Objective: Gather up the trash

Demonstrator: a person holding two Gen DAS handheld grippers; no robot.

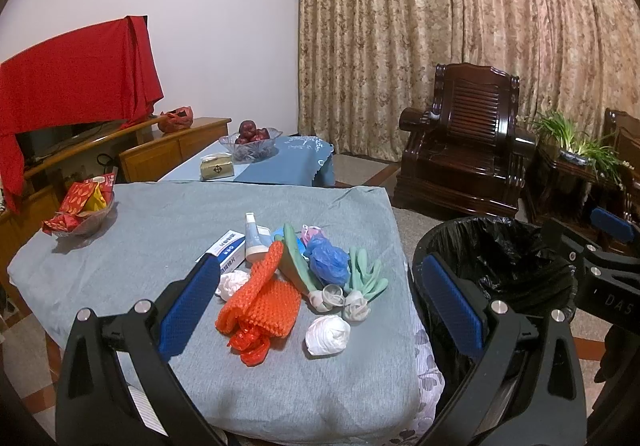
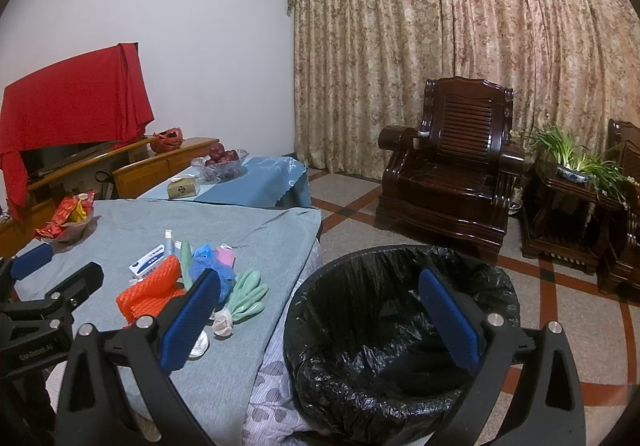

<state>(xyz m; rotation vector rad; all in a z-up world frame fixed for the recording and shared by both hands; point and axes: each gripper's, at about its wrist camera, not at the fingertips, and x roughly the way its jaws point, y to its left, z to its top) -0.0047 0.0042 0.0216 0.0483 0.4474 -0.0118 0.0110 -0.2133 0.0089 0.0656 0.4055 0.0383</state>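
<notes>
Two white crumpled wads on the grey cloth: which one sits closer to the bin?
The larger white wad, alone at the pile's near edge beside the knotted rolls. The other white wad lies left of the orange mesh, farther from the bin.

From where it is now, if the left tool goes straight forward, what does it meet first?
Probably the trash pile on the grey-covered table. The left tool is open and empty, and the orange mesh and a white crumpled ball lie between its fingers. Depth is unclear, so which comes first is uncertain.
</notes>
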